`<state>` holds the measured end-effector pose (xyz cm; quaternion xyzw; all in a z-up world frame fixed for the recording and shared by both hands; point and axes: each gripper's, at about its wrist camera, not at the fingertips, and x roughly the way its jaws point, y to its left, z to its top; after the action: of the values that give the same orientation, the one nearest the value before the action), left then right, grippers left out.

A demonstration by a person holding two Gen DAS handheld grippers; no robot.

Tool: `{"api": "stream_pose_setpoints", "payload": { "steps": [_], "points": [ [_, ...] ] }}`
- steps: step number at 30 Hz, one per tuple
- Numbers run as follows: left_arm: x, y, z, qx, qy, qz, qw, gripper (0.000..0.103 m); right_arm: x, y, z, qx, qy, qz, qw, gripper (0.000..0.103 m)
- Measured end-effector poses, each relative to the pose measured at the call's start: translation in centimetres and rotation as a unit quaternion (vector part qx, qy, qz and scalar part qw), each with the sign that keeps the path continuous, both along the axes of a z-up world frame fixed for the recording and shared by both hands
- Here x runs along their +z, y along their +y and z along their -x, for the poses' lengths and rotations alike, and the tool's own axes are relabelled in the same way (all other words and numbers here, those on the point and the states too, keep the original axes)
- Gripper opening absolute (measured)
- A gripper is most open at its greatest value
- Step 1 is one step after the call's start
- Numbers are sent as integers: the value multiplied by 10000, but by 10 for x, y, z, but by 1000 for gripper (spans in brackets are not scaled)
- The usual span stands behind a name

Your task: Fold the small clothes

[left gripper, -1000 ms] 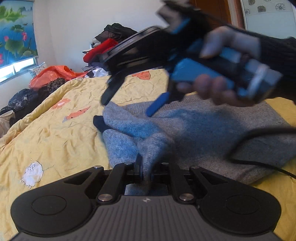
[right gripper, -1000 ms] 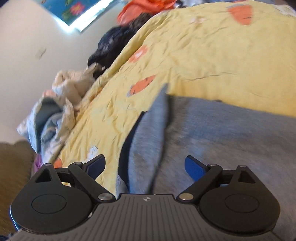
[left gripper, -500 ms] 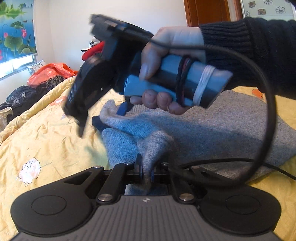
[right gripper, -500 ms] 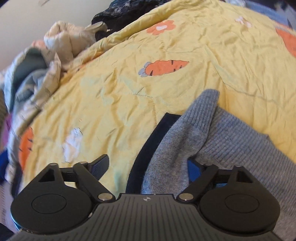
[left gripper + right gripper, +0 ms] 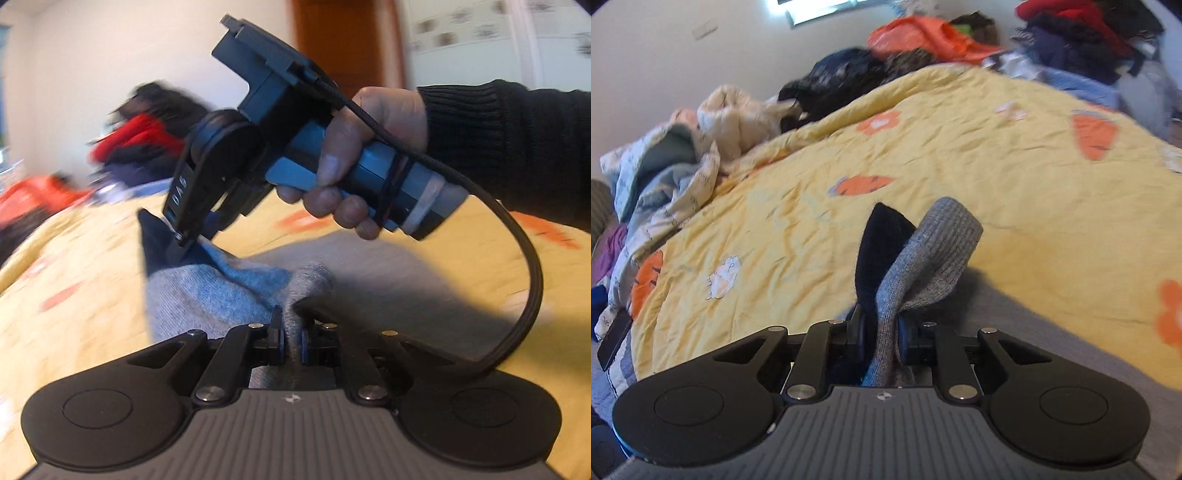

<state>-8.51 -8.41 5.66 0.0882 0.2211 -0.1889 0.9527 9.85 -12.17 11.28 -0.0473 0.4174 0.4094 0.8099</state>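
A grey knit sweater (image 5: pixel 221 295) with a navy lining lies on the yellow quilt (image 5: pixel 74 295). My left gripper (image 5: pixel 291 339) is shut on a raised fold of it near the bottom of the left wrist view. A hand (image 5: pixel 369 147) in a black sleeve holds the right gripper (image 5: pixel 184 240) over the sweater's far left corner, lifting that corner off the quilt. In the right wrist view the right gripper (image 5: pixel 881 332) has its jaws closing on the sweater's ribbed edge (image 5: pixel 934 251) and navy lining (image 5: pixel 882 240), and both stick up between the fingers.
The right gripper's black cable (image 5: pixel 524 266) loops over the sweater. Piles of clothes line the quilt's (image 5: pixel 812 221) far edges: pale bedding (image 5: pixel 683 166), black garments (image 5: pixel 842 77), an orange item (image 5: pixel 923 37), red and dark clothes (image 5: pixel 1089 29). A brown door (image 5: pixel 343 48) stands behind.
The right gripper came down onto the sweater's far corner, closed from wide open onto the ribbed edge, and lifted it. The left gripper kept its hold and rose slightly.
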Motion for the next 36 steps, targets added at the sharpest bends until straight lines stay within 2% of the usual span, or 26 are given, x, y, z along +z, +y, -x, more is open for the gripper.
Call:
{"api": "stream_pose_setpoints", "payload": {
  "steps": [2, 4, 7, 10, 13, 16, 18, 19, 21, 22, 23, 24, 25, 26, 27, 31, 33, 36],
  "points": [
    [0, -26, -1, -423, 44, 127, 9990, 8, 11, -46, 3, -273, -79, -14, 9996, 24],
    [-6, -52, -5, -770, 315, 208, 9963, 8, 11, -92, 3, -613, -16, -20, 9981, 24],
    [-20, -83, -8, -1142, 803, 245, 9899, 8, -14, -148, 11, -1156, 132, 101, 9932, 24],
    [-33, -104, -1, -1376, 942, 38, 9860, 8, -41, -182, 25, -1483, 210, 56, 9887, 24],
    [-42, -111, 3, -1435, 848, -185, 9858, 8, -59, -198, 32, -1729, 368, -292, 9838, 24],
    [-41, -102, 7, -1607, 875, -144, 9830, 8, -68, -216, 28, -1931, 706, -862, 9748, 33],
    [-31, -94, 9, -1823, 861, -12, 9795, 8, -66, -230, 25, -2240, 810, -1237, 9633, 48],
    [-25, -84, 8, -1957, 827, 56, 9771, 9, -61, -238, 26, -2481, 708, -1491, 9546, 48],
    [-17, -64, 24, -2164, 742, 197, 9733, 17, -50, -251, 25, -2706, 520, -1985, 9406, 48],
    [-14, -51, 24, -2213, 715, 243, 9723, 29, -46, -250, 23, -2673, 489, -2083, 9395, 48],
    [-12, -39, 24, -2256, 677, 271, 9715, 47, -42, -245, 21, -2604, 461, -2055, 9423, 48],
    [-8, -30, 30, -2259, 609, 278, 9718, 59, -40, -237, 18, -2535, 424, -1918, 9472, 48],
    [-5, -21, 35, -2235, 484, 266, 9731, 78, -40, -229, 15, -2446, 378, -1750, 9530, 48],
    [-2, -11, 39, -2202, 324, 240, 9746, 82, -42, -219, 11, -2338, 359, -1580, 9587, 48],
    [3, -4, 49, -2135, 176, 179, 9766, 82, -45, -212, 7, -2293, 378, -1407, 9624, 48],
    [12, 19, 47, -1678, 185, 22, 9856, 82, -66, -195, -8, -2317, 525, -1008, 9661, 47],
    [12, 29, 44, -1431, 296, -21, 9893, 82, -73, -192, -5, -2186, 580, -954, 9694, 16],
    [17, 43, 40, -1244, 219, 72, 9920, 82, -61, -201, 11, -2250, 168, -883, 9702, 13]
  ]
}}
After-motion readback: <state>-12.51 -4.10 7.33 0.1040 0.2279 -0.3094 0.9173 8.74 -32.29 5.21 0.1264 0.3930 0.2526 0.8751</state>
